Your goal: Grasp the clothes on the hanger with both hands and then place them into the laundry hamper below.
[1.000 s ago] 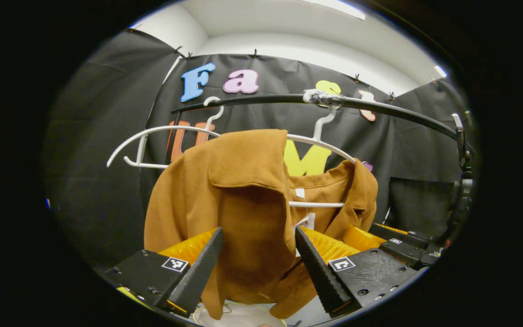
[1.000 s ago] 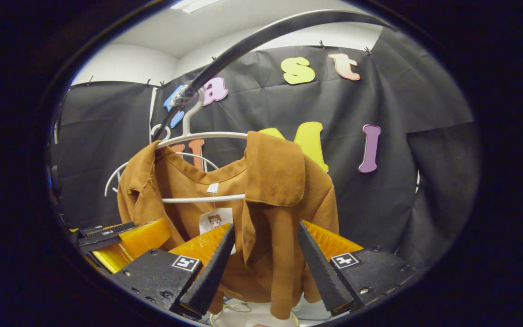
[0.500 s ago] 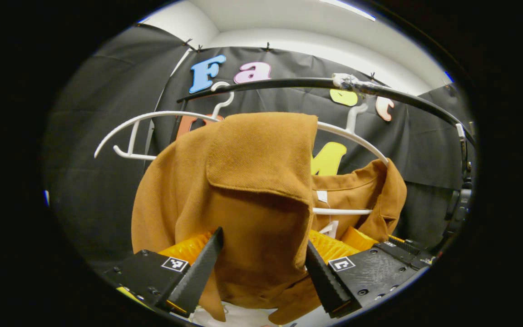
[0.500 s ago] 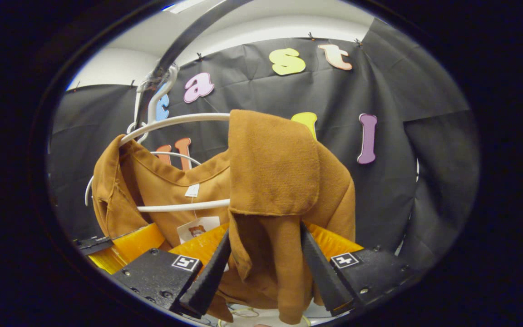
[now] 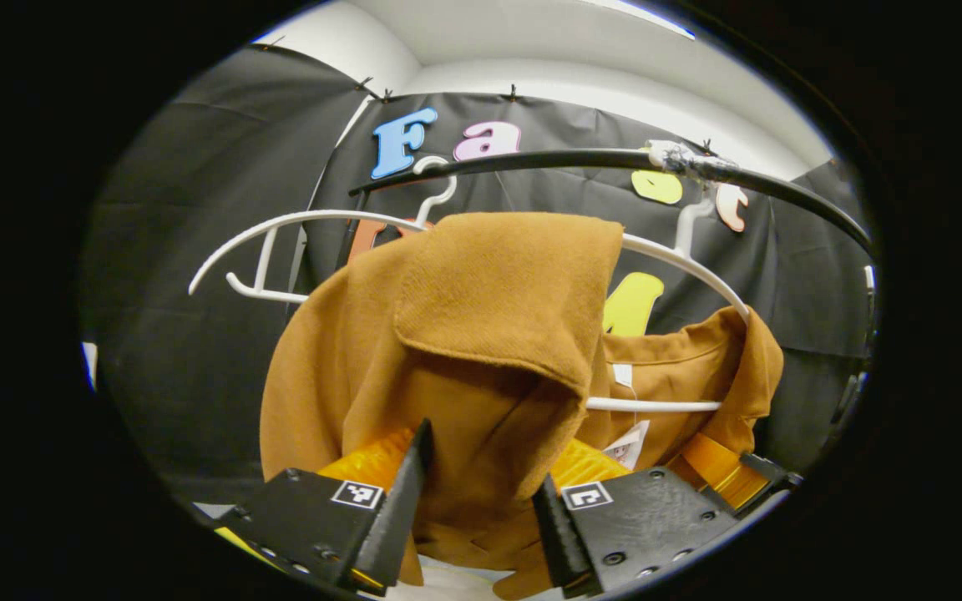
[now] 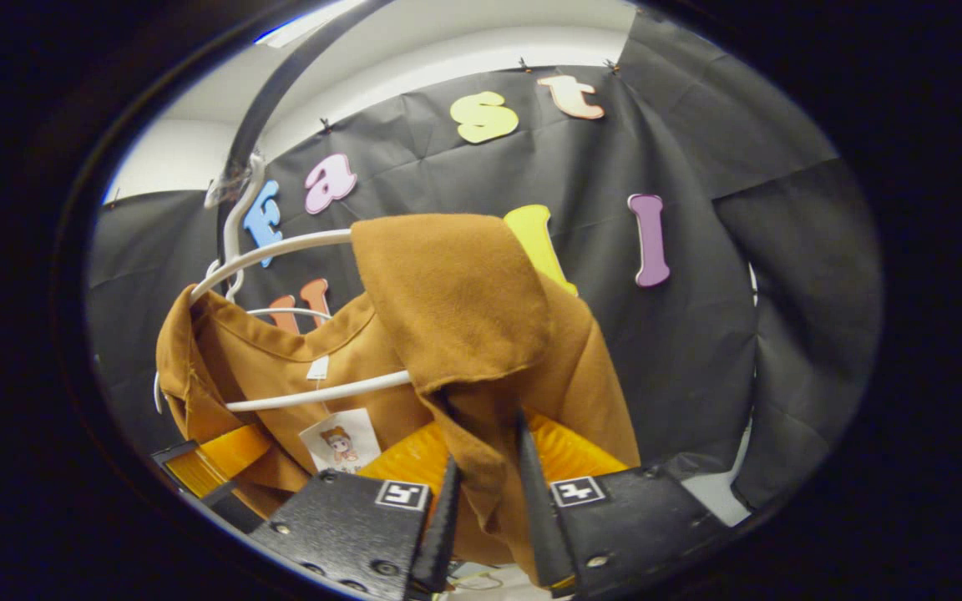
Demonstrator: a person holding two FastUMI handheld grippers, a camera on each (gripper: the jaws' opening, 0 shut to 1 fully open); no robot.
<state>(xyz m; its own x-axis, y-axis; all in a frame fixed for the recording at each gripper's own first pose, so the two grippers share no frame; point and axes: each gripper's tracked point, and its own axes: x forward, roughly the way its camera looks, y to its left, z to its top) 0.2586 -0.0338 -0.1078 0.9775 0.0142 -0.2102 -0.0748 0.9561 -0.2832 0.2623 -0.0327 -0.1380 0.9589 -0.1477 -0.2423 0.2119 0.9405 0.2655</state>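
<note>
A brown garment point(image 5: 498, 292) hangs on a white hanger point(image 5: 673, 259) from a black rail point(image 5: 531, 159). In the left gripper view, my left gripper point(image 5: 481, 455) holds a hanging fold of its shoulder, creased cloth pressed between both fingers. In the right gripper view the same garment point(image 6: 456, 292) drapes over the hanger point(image 6: 281, 250). My right gripper point(image 6: 487, 438) is shut on a narrow bunch of its other shoulder, jaws nearly together. A paper tag point(image 6: 337, 438) dangles inside the collar.
A second, empty white hanger point(image 5: 264, 229) hangs on the rail behind the garment. The orange body of the other gripper point(image 5: 719, 467) sits close at the lower right. A white surface point(image 5: 456, 580) shows under the cloth. Black cloth walls enclose the booth.
Both grippers moved in on the garment's shoulders and closed their fingers on the cloth, the right one more tightly. The garment and hanger tilted slightly.
</note>
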